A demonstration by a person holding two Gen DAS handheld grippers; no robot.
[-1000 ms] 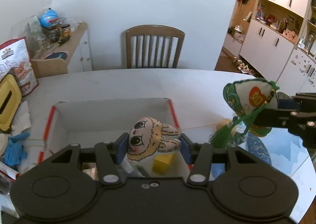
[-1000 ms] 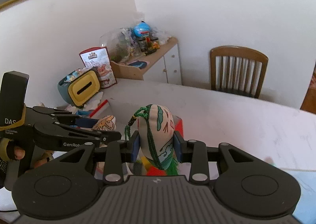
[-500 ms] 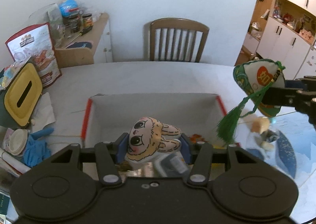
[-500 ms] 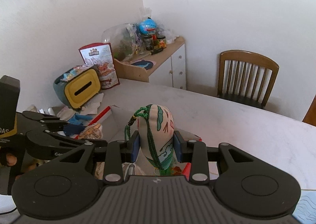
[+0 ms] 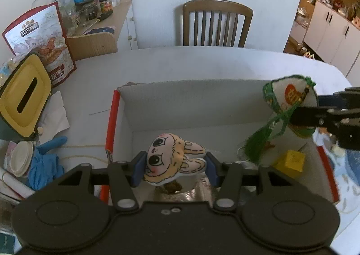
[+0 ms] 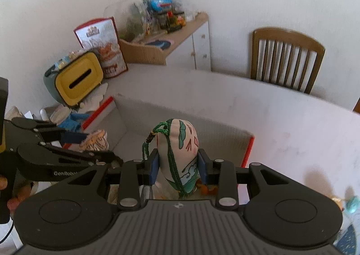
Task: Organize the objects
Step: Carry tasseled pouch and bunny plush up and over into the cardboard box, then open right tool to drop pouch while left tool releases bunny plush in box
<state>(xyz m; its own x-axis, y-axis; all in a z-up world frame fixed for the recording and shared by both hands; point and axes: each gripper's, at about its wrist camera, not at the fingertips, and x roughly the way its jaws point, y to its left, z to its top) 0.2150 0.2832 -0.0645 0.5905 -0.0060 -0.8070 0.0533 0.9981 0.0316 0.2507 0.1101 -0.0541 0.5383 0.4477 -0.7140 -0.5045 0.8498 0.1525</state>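
**Both grippers loaded above the box**

Left gripper (image 5: pixel 174 166) clamps a rabbit plush (image 5: pixel 171 160) over the cardboard box (image 5: pixel 191 102). Right gripper (image 6: pixel 178 166) pinches a tasselled sachet (image 6: pixel 180 147) above the box's right side.

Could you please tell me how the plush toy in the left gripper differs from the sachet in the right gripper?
The bunny plush is tan and pink with a cartoon face and big black eyes; the sachet is cream with green leaf and cloud prints. The sachet trails a green cord and tassel; the plush has none. The plush lies sideways in the left gripper; the sachet stands upright in the right gripper. Both are soft, clamped and held over the box.
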